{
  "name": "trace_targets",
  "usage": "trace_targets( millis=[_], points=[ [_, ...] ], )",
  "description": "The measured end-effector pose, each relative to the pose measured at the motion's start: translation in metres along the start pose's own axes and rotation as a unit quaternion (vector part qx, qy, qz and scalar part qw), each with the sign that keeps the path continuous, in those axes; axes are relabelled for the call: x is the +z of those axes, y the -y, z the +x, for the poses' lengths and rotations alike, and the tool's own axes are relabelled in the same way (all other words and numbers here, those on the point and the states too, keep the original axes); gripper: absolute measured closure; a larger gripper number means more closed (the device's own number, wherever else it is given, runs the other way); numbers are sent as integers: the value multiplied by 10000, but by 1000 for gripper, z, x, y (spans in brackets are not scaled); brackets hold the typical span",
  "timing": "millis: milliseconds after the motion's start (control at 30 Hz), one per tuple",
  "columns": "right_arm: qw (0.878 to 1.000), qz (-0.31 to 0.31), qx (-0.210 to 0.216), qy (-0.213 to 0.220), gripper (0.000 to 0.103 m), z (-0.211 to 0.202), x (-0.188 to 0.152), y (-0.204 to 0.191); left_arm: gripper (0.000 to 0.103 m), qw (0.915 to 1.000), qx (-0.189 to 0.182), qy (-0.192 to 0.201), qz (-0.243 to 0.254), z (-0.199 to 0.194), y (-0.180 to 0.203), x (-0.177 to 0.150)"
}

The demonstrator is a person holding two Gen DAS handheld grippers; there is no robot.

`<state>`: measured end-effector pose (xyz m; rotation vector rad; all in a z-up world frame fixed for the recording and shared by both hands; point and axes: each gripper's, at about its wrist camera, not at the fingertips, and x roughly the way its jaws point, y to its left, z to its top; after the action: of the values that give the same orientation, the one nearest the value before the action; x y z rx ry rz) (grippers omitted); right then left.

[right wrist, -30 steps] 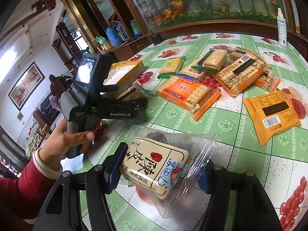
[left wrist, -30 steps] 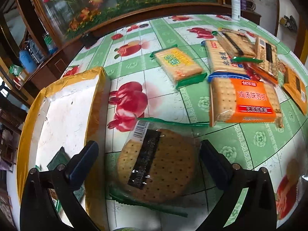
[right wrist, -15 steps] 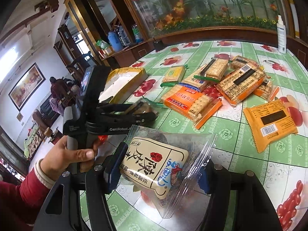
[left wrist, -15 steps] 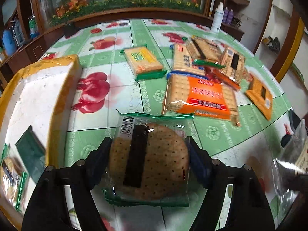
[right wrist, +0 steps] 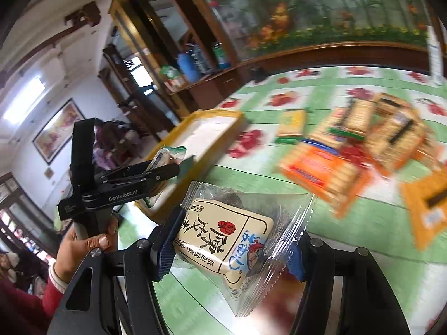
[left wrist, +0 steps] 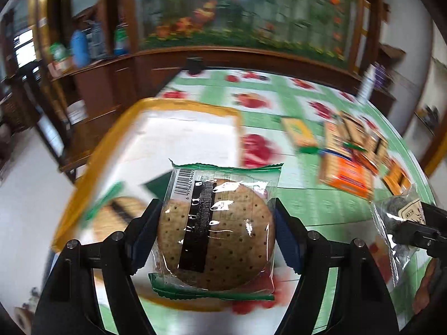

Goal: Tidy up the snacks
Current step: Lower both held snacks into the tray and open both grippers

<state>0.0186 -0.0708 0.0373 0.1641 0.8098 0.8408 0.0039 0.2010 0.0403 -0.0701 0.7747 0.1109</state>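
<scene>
My left gripper (left wrist: 216,231) is shut on a round brown biscuit in a clear green-edged wrapper (left wrist: 218,231), held in the air by the near right corner of the yellow box (left wrist: 178,106). The box has a white inside and holds a few packets (left wrist: 123,212). My right gripper (right wrist: 229,247) is shut on a clear packet with a cream label (right wrist: 223,237), held above the table. The left gripper (right wrist: 156,173) also shows in the right wrist view, beside the yellow box (right wrist: 223,114).
The green tablecloth with red fruit print (left wrist: 307,203) carries several cracker packs at the right: an orange pack (left wrist: 346,178), a yellow-green pack (left wrist: 299,131), stacked brown packs (right wrist: 391,136). A wooden cabinet (left wrist: 117,83) runs behind the table. A white bottle (left wrist: 366,83) stands far right.
My left gripper closed on the biscuit pack, lifted it off the table and swung left toward the yellow box. My right gripper kept its packet and moved left too.
</scene>
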Motion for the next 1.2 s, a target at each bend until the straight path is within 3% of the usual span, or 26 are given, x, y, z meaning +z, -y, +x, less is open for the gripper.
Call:
trace_targets(
  millis=[233, 467, 733, 867, 967, 1067, 1200],
  points=[
    [9991, -254, 349, -56, 38, 63, 37, -48, 27, 9986, 344, 83, -404, 1, -42, -5],
    [9988, -339, 304, -199, 38, 135, 75, -72, 27, 9976, 452, -13, -524, 14, -55, -11],
    [9971, -503, 204, -530, 38, 203, 82, -86, 27, 9965, 598, -236, -525, 27, -68, -14],
    [9966, -484, 151, -642, 34, 217, 83, -85, 27, 9957, 457, -441, -669, 34, -72, -14],
    [9970, -413, 149, -632, 29, 215, 82, -80, 20, 9936, 633, -548, -756, 36, -73, -15],
    [9984, -282, 137, -474, 23, 202, 84, -71, 19, 9927, 649, -406, -931, 28, -77, -15],
    [9996, -85, 118, -244, 22, 174, 87, -56, 13, 9925, 760, -145, -949, 11, -73, -11]
  ],
)
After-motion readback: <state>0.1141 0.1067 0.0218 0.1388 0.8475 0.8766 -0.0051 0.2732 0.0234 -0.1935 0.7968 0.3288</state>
